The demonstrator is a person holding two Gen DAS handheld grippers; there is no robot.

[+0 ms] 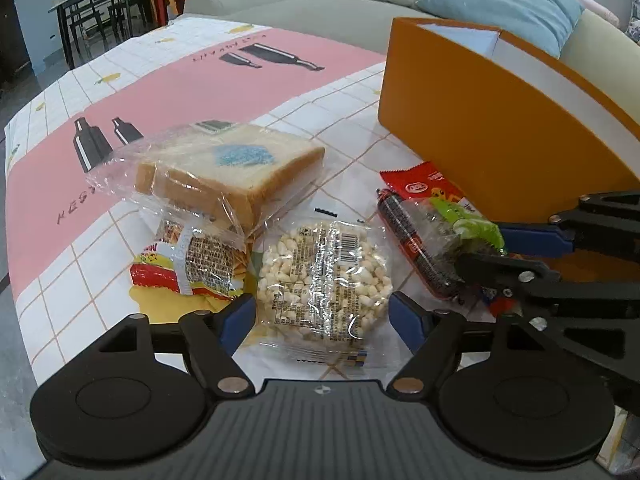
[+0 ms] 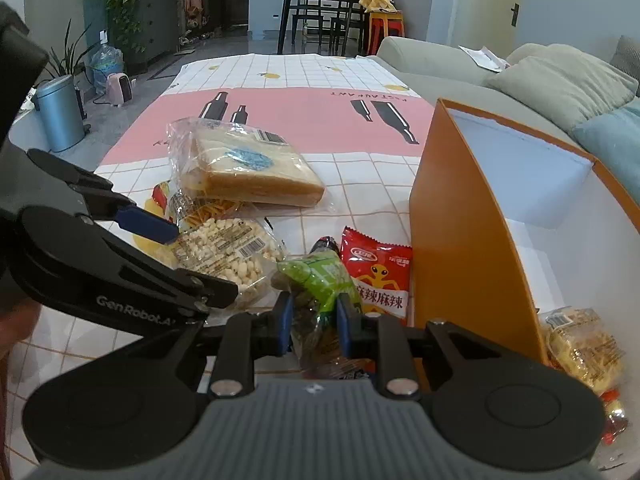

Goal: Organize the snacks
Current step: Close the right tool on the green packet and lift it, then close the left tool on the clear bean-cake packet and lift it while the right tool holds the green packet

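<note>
Right gripper (image 2: 313,322): clamped on the green snack packet (image 2: 320,280), near the orange box (image 2: 460,240).
Left gripper (image 1: 322,316): open around the puffed rice cake (image 1: 324,280) on the tabletop (image 1: 340,100).
Handling: likely light, crinkly, crushable; pinch packet edges.

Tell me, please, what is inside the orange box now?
In the orange box lies one clear packet of yellow snacks, with small red wrappers beside it. The rest visible is bare white floor; the near corner is hidden behind the right gripper.
</note>
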